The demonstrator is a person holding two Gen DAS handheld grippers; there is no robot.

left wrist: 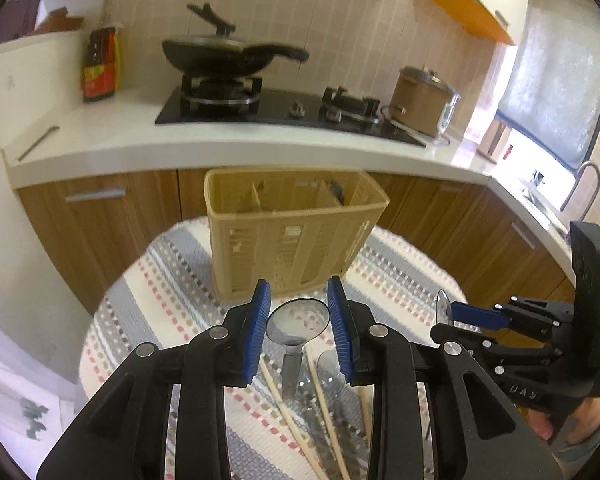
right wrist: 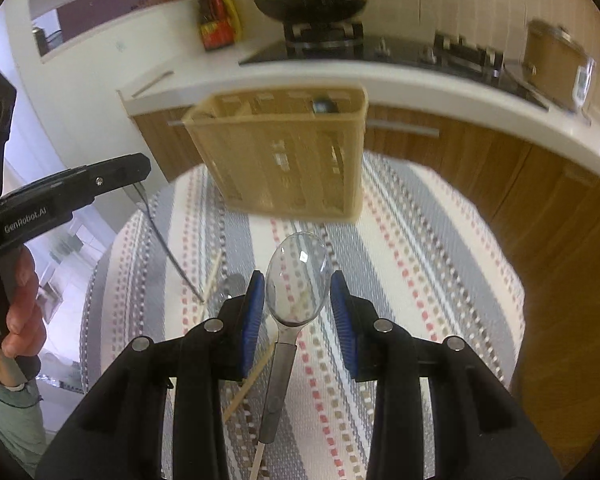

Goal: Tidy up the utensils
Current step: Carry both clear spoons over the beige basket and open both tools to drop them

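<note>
- The left gripper (left wrist: 299, 292) is gripping a round clear spoon (left wrist: 297, 320). Its blue pads are pressing on either side of the bowl, and the grey handle is pointing back towards the camera.
- The right gripper (right wrist: 297, 280) is clamping an oval clear spoon (right wrist: 298, 284) in the same way, bowl between the blue pads, grey handle running back under the jaws.
- Both spoons are being held in the air above a round table, which is wearing a striped tablecloth (left wrist: 160, 280) in grey, white, red and tan.
- A beige slotted utensil basket (left wrist: 292, 240) is standing upright at the far edge of the table, beyond both grippers. Dividers are splitting it into compartments, and a dark item (left wrist: 336, 192), too blurred to name, is sitting in the right-hand one.
- Wooden chopsticks (left wrist: 284, 400) and more clear spoons (left wrist: 328, 376) are lying loose on the cloth towards the near edge, below the left gripper.
- A person's right hand (left wrist: 572, 420) is showing at the right edge of the left view, wrapped around its gripper's handle. The left hand (right wrist: 20, 300) is showing at the left edge of the right view.
- Behind the table a white counter (left wrist: 220, 140) is carrying a black wok (left wrist: 220, 56) on a gas hob and a brown cooker pot (left wrist: 424, 96).
</note>
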